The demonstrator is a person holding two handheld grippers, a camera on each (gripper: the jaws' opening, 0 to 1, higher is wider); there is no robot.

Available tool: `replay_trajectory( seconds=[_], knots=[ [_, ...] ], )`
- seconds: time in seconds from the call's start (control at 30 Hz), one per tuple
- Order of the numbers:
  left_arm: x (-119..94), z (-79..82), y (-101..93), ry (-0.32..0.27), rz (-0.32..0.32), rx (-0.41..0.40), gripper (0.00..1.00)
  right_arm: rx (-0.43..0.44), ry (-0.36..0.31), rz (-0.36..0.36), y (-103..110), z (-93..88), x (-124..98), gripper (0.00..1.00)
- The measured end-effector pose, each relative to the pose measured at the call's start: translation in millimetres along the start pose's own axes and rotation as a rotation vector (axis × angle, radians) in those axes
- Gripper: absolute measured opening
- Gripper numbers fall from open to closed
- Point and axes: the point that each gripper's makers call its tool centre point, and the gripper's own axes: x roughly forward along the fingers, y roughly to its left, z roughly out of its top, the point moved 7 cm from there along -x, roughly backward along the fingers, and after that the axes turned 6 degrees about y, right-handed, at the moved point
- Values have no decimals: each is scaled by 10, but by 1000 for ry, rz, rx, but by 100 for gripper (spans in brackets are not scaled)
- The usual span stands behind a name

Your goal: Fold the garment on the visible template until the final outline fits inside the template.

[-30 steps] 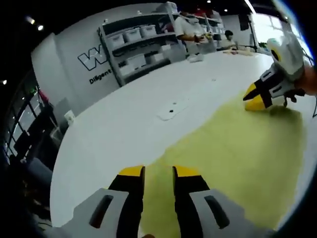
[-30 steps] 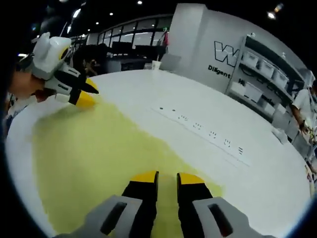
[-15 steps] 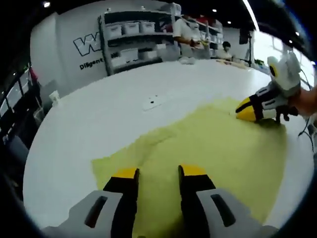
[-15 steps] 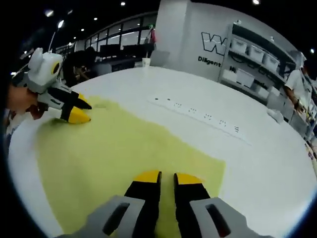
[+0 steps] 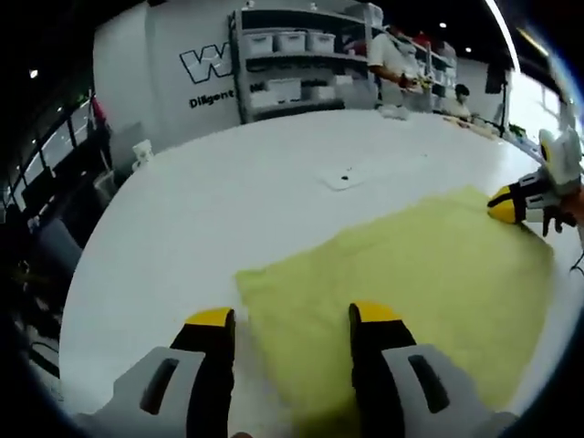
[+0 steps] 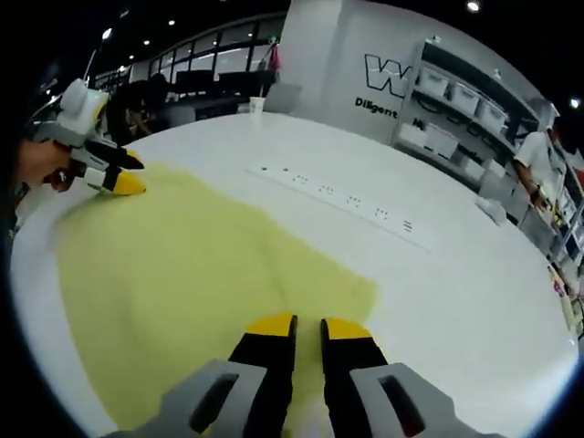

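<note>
White table [image 5: 228, 182]; left gripper [image 5: 285, 321] spread above yellow garment [image 5: 429, 274]; right gripper [image 6: 296, 327] nearly closed, low.

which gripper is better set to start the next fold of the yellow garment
Right, probably. The right gripper has its jaws nearly shut over the garment, while the left gripper stands open at the edge.

Open-plan lab or workshop space, company premises.
Big white table [image 6: 474, 292], metal shelving [image 5: 301, 59] stacked with white storage bins [image 5: 292, 41], wall logo lettering [image 6: 388, 78], dark ceiling with spotlights, glass partitions [image 6: 210, 82], people [image 5: 397, 59] working at the far end.
</note>
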Motion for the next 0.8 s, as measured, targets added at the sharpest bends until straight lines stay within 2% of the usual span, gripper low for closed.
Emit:
replay_trajectory(
  seconds=[0.13, 0.17, 0.23, 0.3, 0.4, 0.53, 0.6, 0.67, 0.7, 0.8],
  knots=[
    [-69, -23, 58, 32, 38, -14, 50, -1, 12, -2, 2, -65, -75, 4],
    [-96, -33, 53, 50, 40, 23, 48, -3, 19, -3, 1, -71, -91, 5],
    [-142, -18, 31, 46, 25, 93, 45, 0, 32, 4, 8, -80, -130, 7],
    [-199, -20, -1, 42, 13, 111, 45, 14, 27, 28, 48, -82, -200, 12],
    [-324, -19, -108, 7, -61, 104, 45, 30, 3, 72, 159, -103, -265, 19],
    [-441, 5, -316, -59, -158, 180, 43, 32, -38, 95, 312, -108, -353, 20],
    [-482, -23, -386, -54, -185, 174, 39, 29, -44, 100, 379, -120, -387, 20],
    [-538, -43, -495, -81, -252, 183, 37, 23, -43, 108, 435, -155, -414, 19],
    [-572, -86, -551, -71, -287, 187, 36, 20, -45, 112, 444, -172, -421, 19],
    [-625, -187, -601, -54, -313, 222, 34, 10, -42, 117, 467, -246, -476, 19]
  ],
)
